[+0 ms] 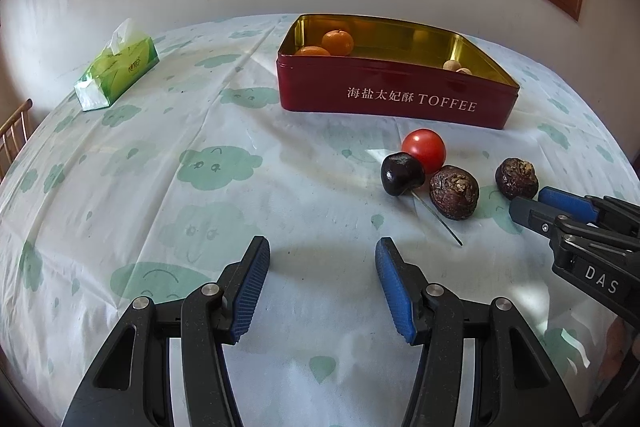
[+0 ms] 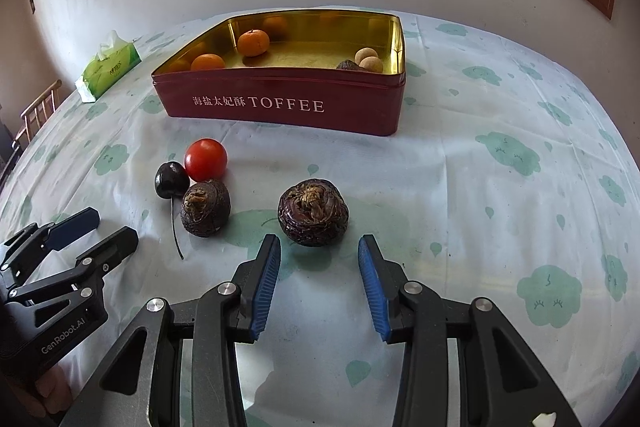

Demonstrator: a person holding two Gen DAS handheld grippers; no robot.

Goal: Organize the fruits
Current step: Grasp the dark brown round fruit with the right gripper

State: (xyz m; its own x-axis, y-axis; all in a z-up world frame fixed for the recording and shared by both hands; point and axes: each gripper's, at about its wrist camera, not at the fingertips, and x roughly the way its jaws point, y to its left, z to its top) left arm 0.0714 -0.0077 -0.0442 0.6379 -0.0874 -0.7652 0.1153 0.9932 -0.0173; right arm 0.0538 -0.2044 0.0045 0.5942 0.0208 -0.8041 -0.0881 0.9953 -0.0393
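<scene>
Left wrist view: the left gripper (image 1: 322, 247) hangs released over bare tablecloth (image 1: 160, 187) — a tomato (image 1: 425, 149), cherry (image 1: 401, 174) and two water chestnuts (image 1: 454, 191) sit at two o'clock before the red tin (image 1: 396, 99).

Right wrist view: the right gripper (image 2: 319, 245) is unclenched, nothing gripped — one chestnut (image 2: 313, 212) just beyond its tips at twelve o'clock.

Both wrist views look steeply down, sharing the tin (image 1: 396, 99) and, seemingly, the window.
</scene>
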